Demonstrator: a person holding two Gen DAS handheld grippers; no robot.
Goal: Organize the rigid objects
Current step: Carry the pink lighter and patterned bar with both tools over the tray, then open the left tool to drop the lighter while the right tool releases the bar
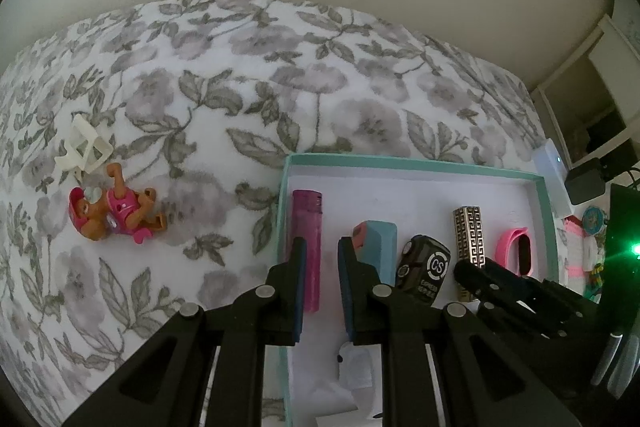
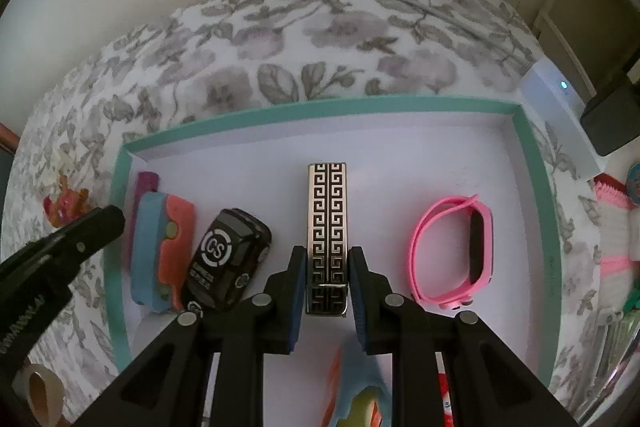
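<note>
My left gripper point(image 1: 322, 259) hangs open over the teal tray point(image 2: 116, 227), empty. Ahead of it inside the tray lie the purple lighter point(image 1: 307, 247), blue-and-coral block point(image 2: 160, 251), black toy car point(image 2: 228, 259), then the patterned gold case point(image 2: 327, 227), which my right gripper point(image 2: 327, 267) clamps, and the pink wristband point(image 2: 452, 251) beyond. Far left on the floral bedspread point(image 1: 240, 99) lie a toy dog point(image 1: 112, 215) and white clip point(image 1: 84, 147).
</note>
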